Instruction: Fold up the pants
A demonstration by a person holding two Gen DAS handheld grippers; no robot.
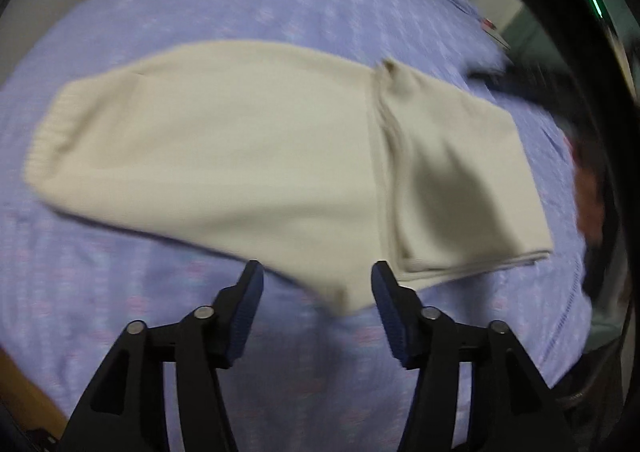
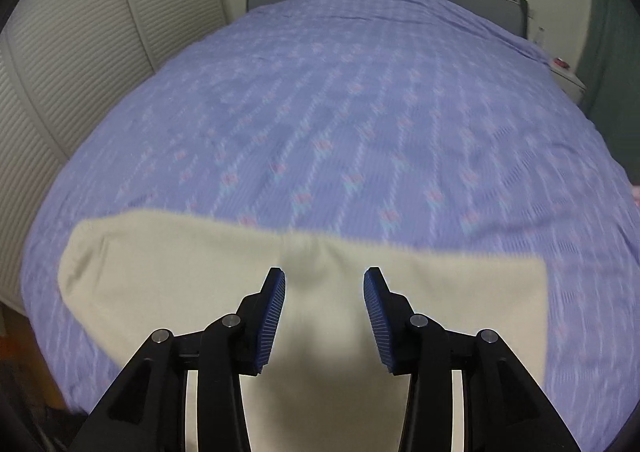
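Cream pants (image 1: 256, 155) lie folded on a bed (image 1: 280, 11) with a purple patterned cover. The left hand-held gripper (image 1: 318, 280) and the right hand-held gripper (image 2: 324, 284) hover over them, jaws spread wide, holding nothing

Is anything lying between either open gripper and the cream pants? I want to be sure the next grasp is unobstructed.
Nothing visible is in the way. The pants lie partly folded on the purple bedspread. The left gripper is open at their near edge, and the right gripper is open directly over the fabric.
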